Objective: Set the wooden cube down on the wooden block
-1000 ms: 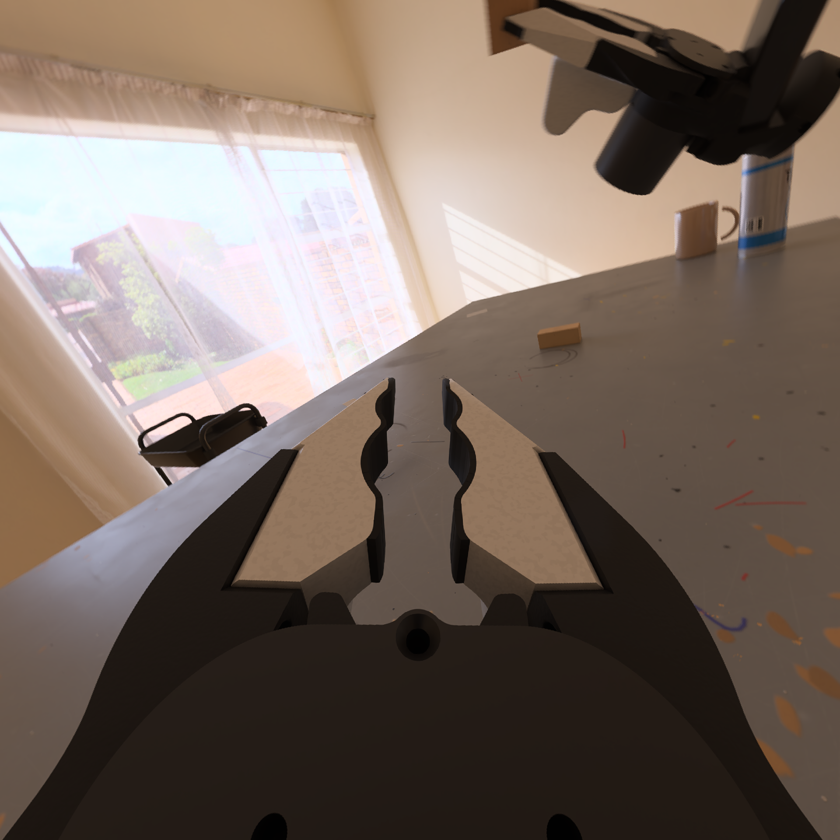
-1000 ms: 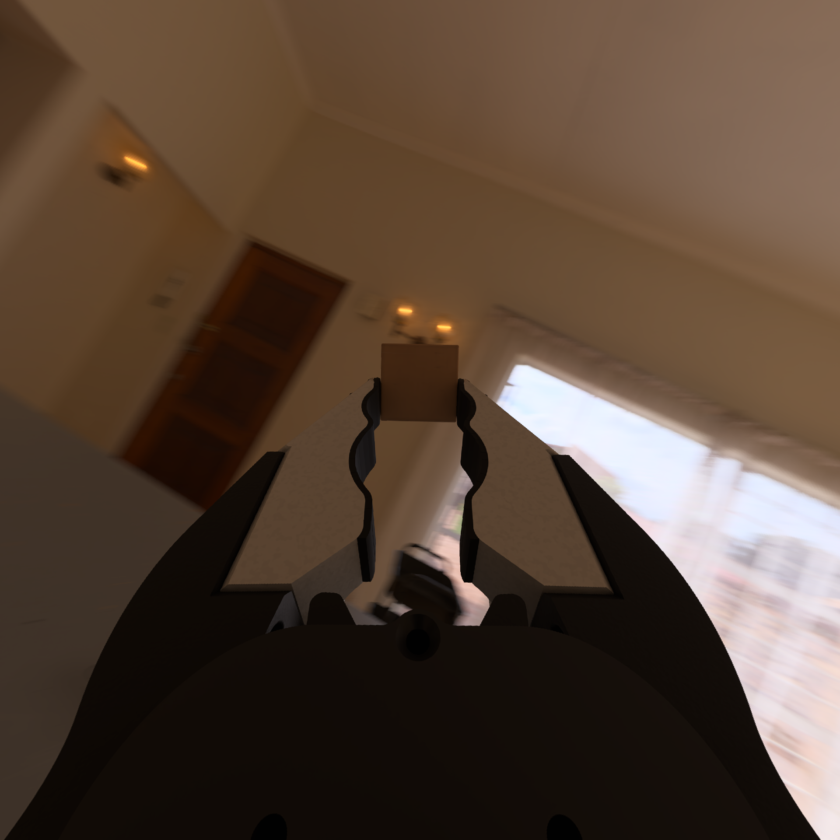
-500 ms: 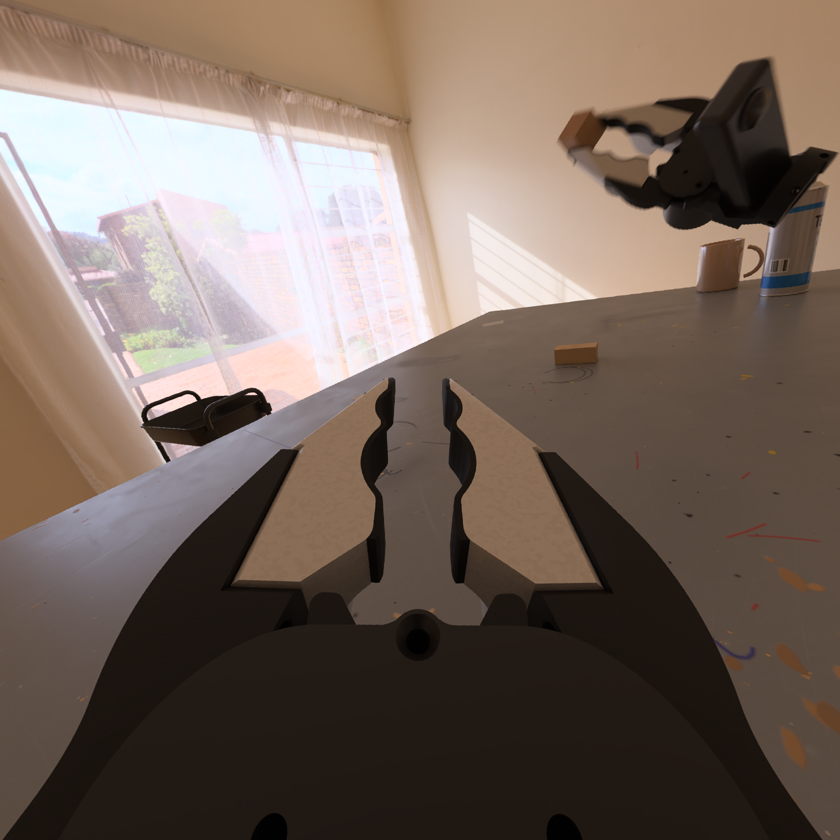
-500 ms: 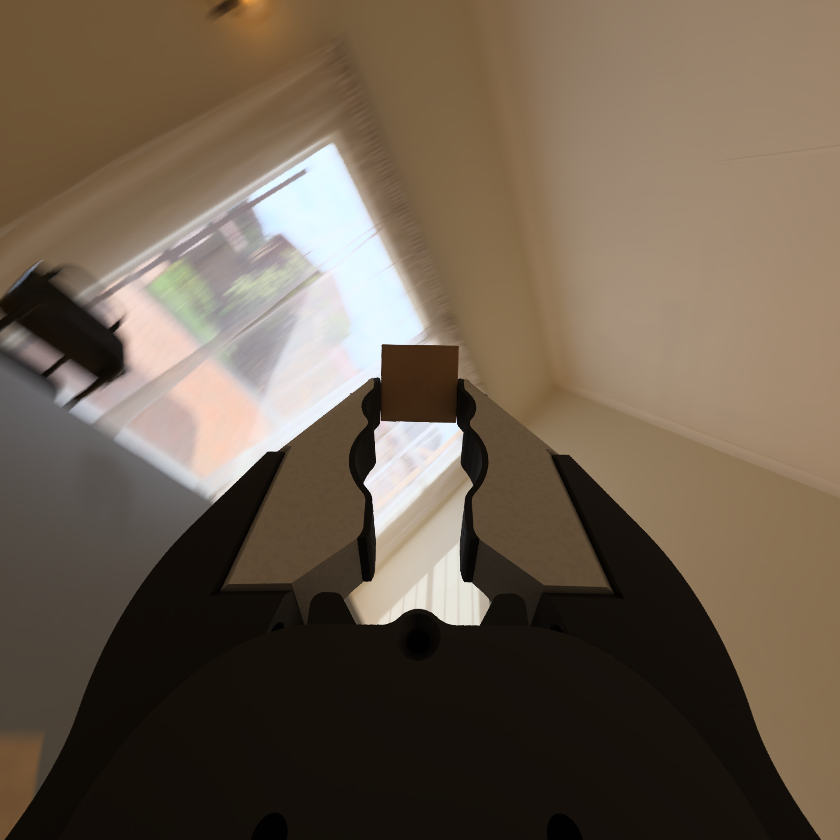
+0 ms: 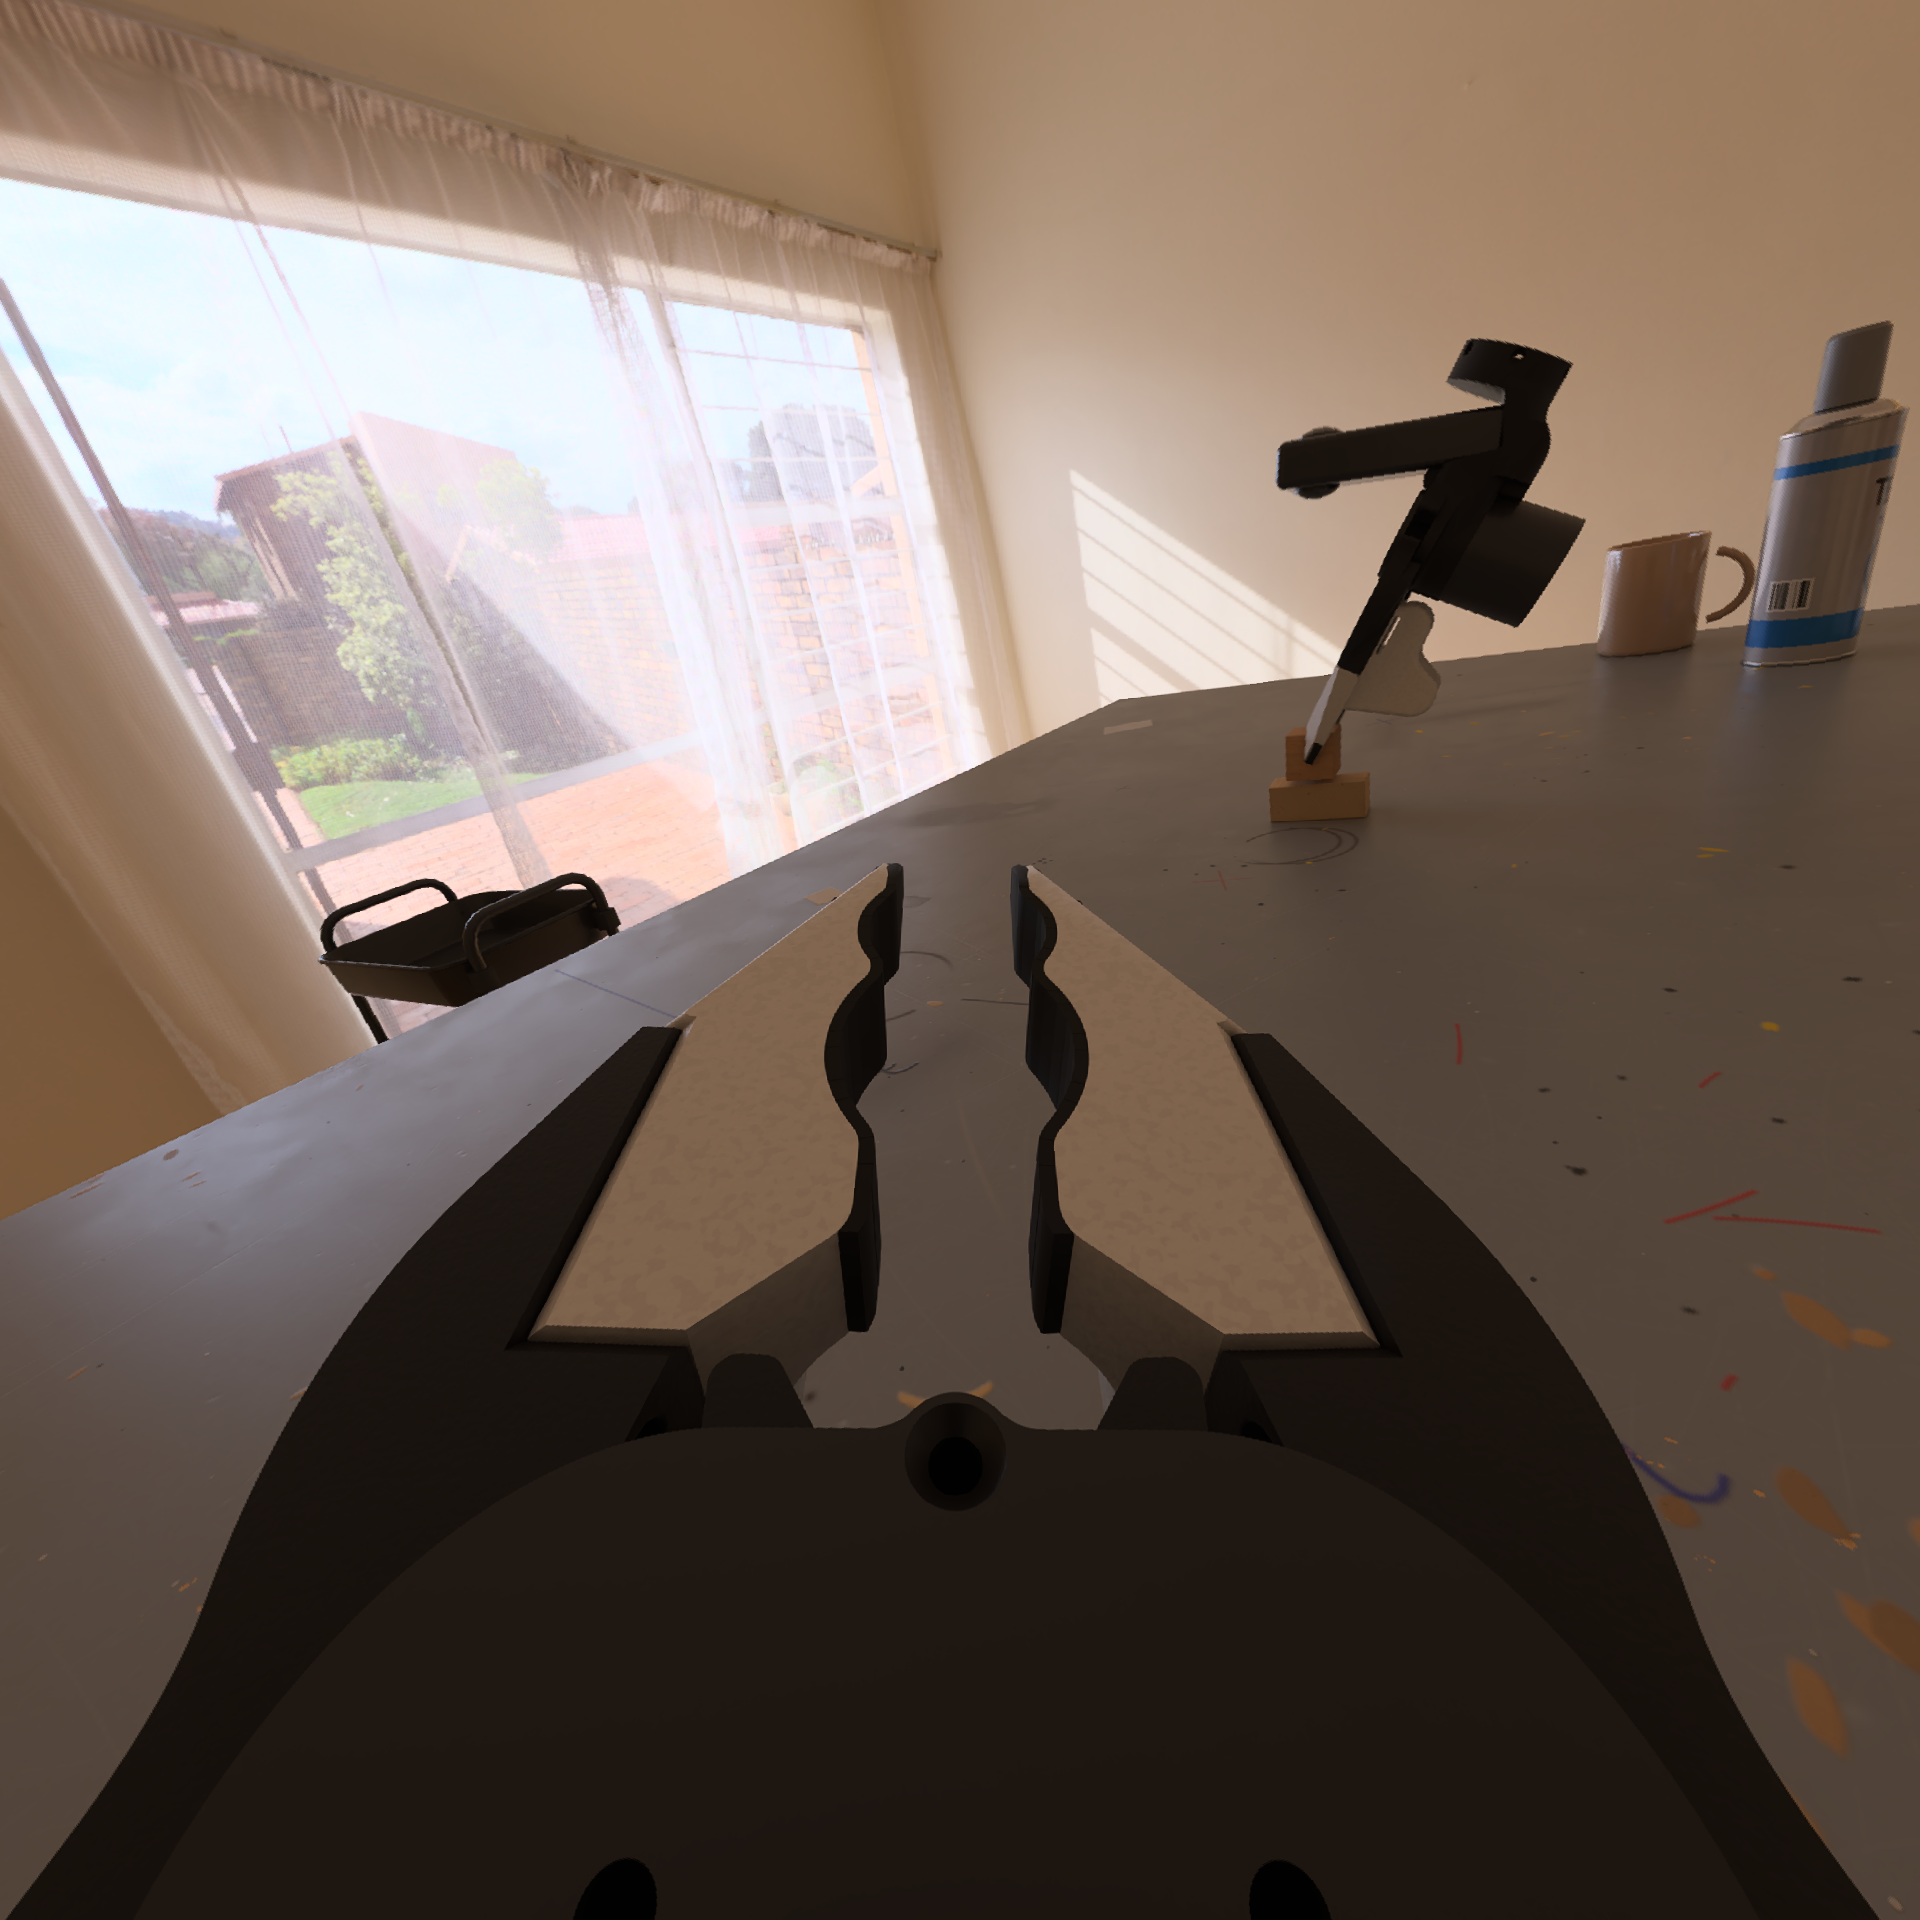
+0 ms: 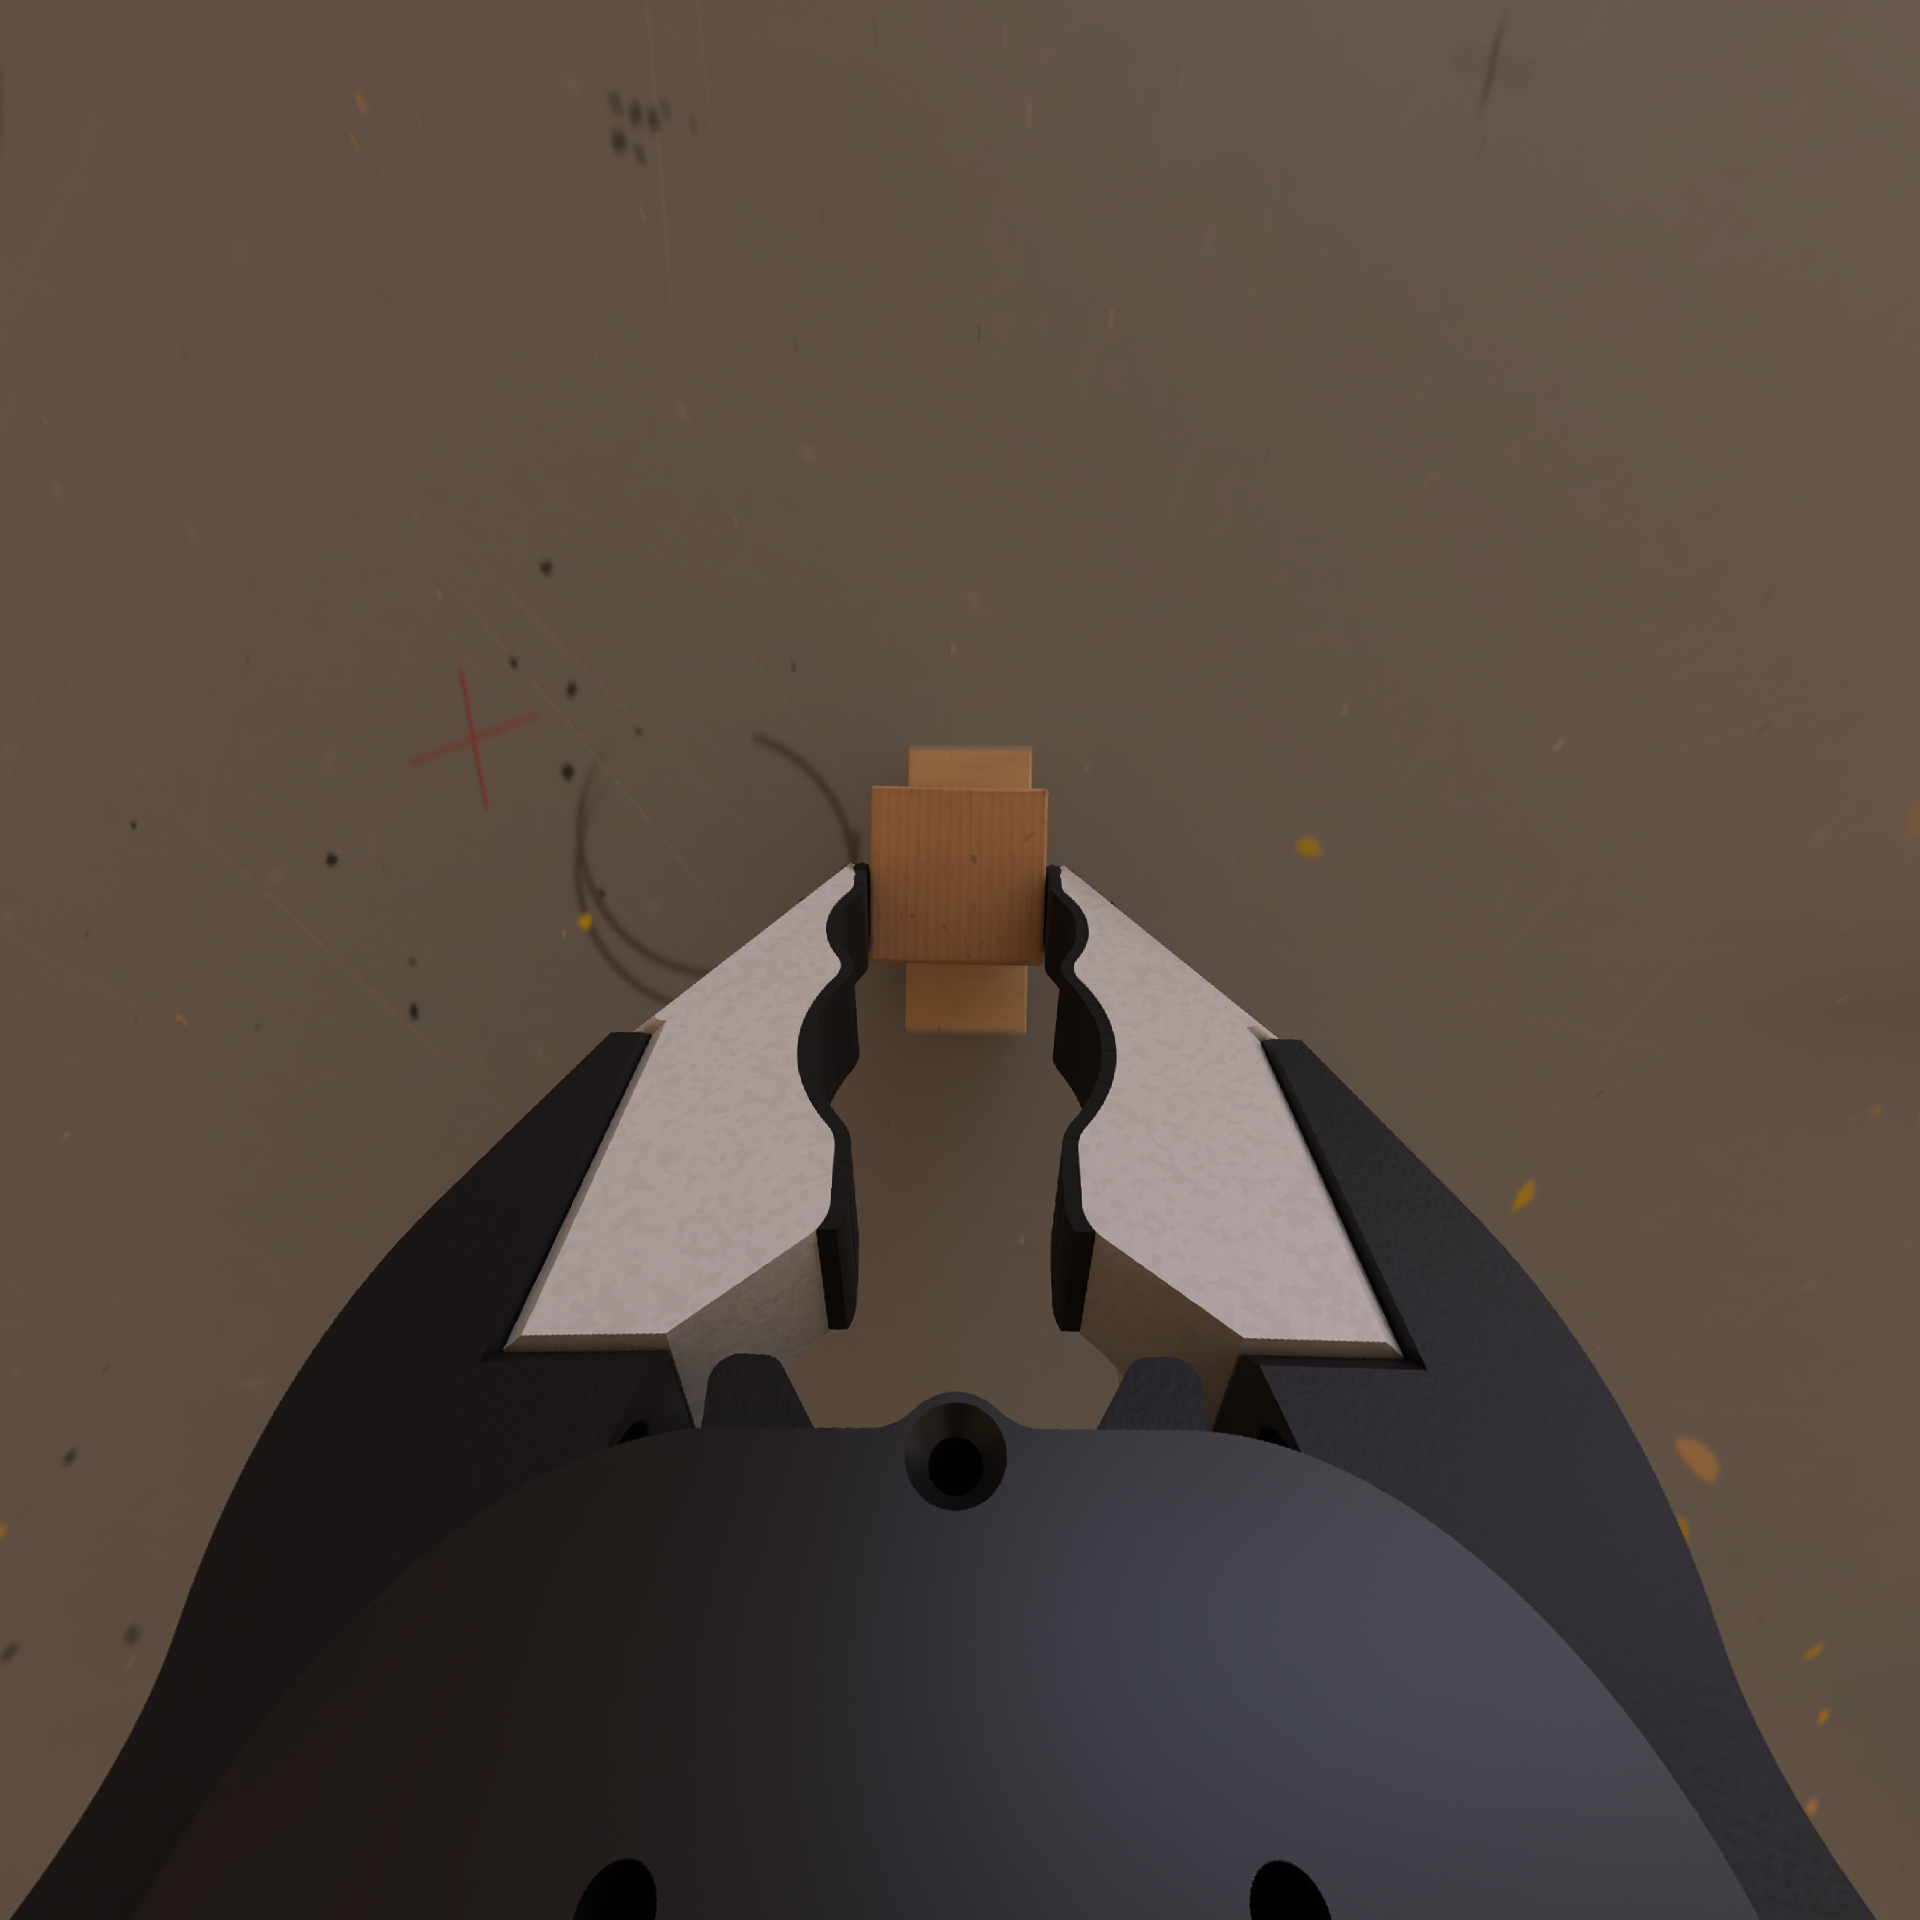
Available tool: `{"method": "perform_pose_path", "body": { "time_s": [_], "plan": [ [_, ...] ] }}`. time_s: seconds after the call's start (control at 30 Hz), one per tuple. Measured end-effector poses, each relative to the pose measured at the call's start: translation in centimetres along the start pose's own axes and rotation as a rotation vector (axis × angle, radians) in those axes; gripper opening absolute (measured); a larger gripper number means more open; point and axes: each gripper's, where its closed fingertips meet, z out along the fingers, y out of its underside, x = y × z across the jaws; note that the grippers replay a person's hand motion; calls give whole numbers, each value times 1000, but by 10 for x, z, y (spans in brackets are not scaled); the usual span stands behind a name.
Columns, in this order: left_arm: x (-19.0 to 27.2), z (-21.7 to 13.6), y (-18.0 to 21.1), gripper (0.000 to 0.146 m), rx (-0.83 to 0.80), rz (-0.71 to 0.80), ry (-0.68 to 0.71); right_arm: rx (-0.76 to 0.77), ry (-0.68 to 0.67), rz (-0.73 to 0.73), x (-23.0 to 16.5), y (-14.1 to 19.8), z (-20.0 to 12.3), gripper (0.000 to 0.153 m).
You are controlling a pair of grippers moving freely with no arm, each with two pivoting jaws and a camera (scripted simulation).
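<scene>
My right gripper (image 6: 957,904) points straight down and is shut on the wooden cube (image 6: 957,875), held at its fingertips. The wooden block (image 6: 966,1000) lies right under the cube and shows above and below it. In the left wrist view the right gripper (image 5: 1317,750) holds the cube (image 5: 1299,750) on or just above the block (image 5: 1320,799), far across the grey table (image 5: 1455,1039); I cannot tell if they touch. My left gripper (image 5: 957,899) is open and empty, low over the table, far from both.
A beige mug (image 5: 1652,594) and a silver spray can (image 5: 1823,530) stand at the table's far right. A black cart (image 5: 468,951) stands beyond the table's left edge by the window. Paint marks dot the table.
The right gripper has swung from pointing up in the air to pointing straight down and has come down with the cube over the block. The left gripper has stayed almost still.
</scene>
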Motion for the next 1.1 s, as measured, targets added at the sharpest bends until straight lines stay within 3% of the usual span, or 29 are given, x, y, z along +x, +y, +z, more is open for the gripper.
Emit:
{"method": "perform_pose_path", "body": {
  "time_s": [0.03,0.07,0.1,0.17,0.23,0.33,0.4,0.47,0.57,0.73,0.83,0.93,1.0,1.1],
  "plan": [
    [0,0,0,21,-1,0,0,-37,-16,15,0,5,1,34],
    [0,0,0,21,-1,-1,0,-28,-21,22,1,4,-1,50],
    [0,0,0,21,-1,-2,0,24,-11,21,1,-2,-7,64],
    [0,0,0,21,0,-2,1,184,25,7,2,-23,-31,76],
    [1,0,0,21,1,0,1,425,106,-34,3,-52,-67,86],
    [1,0,0,21,5,6,1,915,176,-111,-11,-89,-143,113],
    [1,0,-1,21,8,10,0,1227,200,-171,-26,-98,-194,124],
    [2,0,-1,21,9,12,1,1406,220,-234,-39,-96,-228,125],
    [1,0,-2,21,16,22,-9,1388,201,-291,-54,-89,-240,123],
    [-2,-5,-17,30,110,57,-44,1292,198,-327,-62,-84,-232,122],
    [-5,-13,-46,40,179,20,-40,1232,211,-345,-61,-82,-223,120],
    [-21,-43,-93,44,204,50,-62,1178,248,-354,-56,-80,-217,121],
    [-46,-73,-118,44,127,158,-119,1177,250,-363,-57,-80,-216,121],
    [-108,-128,-133,41,-138,288,-246,1194,211,-376,-64,-80,-218,121]
  ]
}}
